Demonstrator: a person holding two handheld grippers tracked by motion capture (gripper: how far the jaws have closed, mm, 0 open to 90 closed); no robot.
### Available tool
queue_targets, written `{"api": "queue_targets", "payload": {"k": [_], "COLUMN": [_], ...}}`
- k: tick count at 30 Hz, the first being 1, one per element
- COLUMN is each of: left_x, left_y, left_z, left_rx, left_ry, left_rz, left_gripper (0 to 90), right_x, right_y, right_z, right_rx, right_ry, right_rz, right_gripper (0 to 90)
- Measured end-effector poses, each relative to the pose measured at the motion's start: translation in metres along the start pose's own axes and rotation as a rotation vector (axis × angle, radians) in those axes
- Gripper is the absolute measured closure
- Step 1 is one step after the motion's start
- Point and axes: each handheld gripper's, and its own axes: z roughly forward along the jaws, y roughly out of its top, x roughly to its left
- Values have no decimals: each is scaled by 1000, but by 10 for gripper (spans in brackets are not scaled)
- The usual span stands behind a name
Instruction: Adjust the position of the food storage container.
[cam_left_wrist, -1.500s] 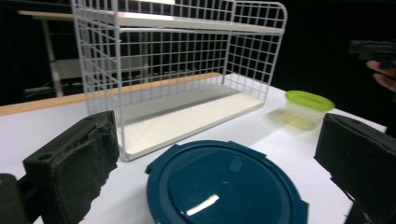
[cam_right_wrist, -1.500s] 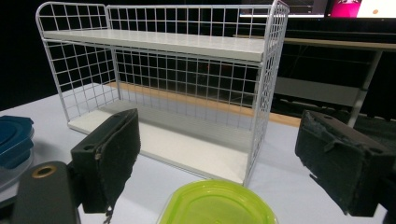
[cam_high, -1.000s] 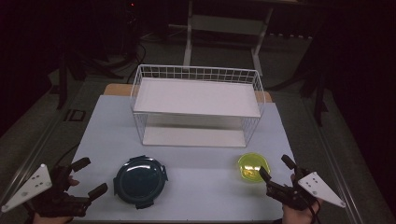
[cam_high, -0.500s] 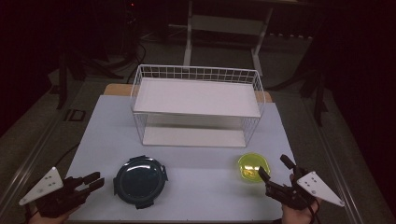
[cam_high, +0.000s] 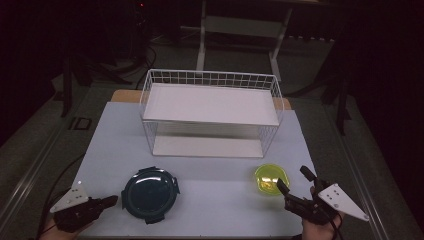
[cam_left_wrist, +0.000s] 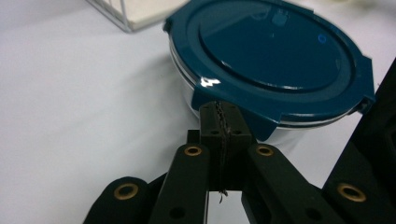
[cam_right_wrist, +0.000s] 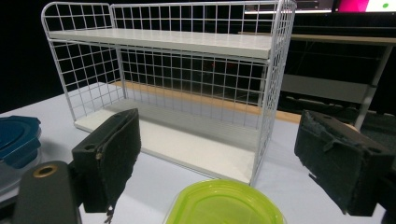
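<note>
The left gripper (cam_left_wrist: 223, 122) has just closed its jaws; they are fully together with nothing between, their tips at the blue lidded container (cam_left_wrist: 275, 56). The right gripper (cam_right_wrist: 219, 154) stands wide open, the green lid (cam_right_wrist: 224, 205) low between its jaws.

No text, brand, number or sign can be read in these pictures. The round dark blue plastic lid (cam_left_wrist: 275, 60) in the upper right of the left gripper view carries small raised marks near its top edge, but they are too blurred to read. The white wire shelf rack (cam_right_wrist: 187, 88) and the yellow-green plastic lid (cam_right_wrist: 224, 203) bear no legible label.
</note>
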Motion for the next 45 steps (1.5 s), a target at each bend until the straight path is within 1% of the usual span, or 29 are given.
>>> {"api": "queue_targets", "payload": {"k": [2,4,5,6,7,11,16,18,23,26,29,31,32,33,35,37,40,45], "left_x": [-1,-2,-2,-2,-1,1,2,5,7,9,10,10,8,7,9,10,8,5], "left_y": [0,0,1,1,0,2,7,12,16,18,17,17,17,17,18,18,21,26], "left_z": [4,7,9,9,9,12,18,23,29,29,26,26,29,30,30,31,34,40], "left_rx": [14,15,30,30,25,20,25,27,26,28,22,22,34,35,31,29,35,42], "left_ry": [-7,-19,-3,-3,-11,-1,0,-5,-11,-19,-15,-35,-32,-17,-27,-22,-21,-30], "left_rz": [5,2,5,5,-7,-14,-9,-9,-12,-10,-23,-33,-22,-14,-30,-37,-33,-22], "left_gripper": [891,890,890,891,891,891,891,891,891,890,890,890,890,890,890,890,891,891], "right_x": [0,0,-1,-1,-1,0,0,0,-1,0,-1,-1,-1,-1,-1,0,0,1], "right_y": [0,0,0,0,0,0,0,0,0,0,0,0,0,0,0,0,0,-1], "right_z": [0,0,0,0,0,0,1,1,1,1,0,0,0,1,1,1,2,2], "right_rx": [1,1,3,3,3,3,2,0,1,2,2,2,2,2,3,4,6,10], "right_ry": [0,0,-1,-1,0,3,8,7,7,8,6,6,6,7,9,11,12,11], "right_rz": [0,4,5,5,6,7,4,7,12,12,14,15,15,16,13,10,10,6], "right_gripper": [144,144,144,144,144,144,144,145,145,145,145,145,145,145,145,145,145,145]}}
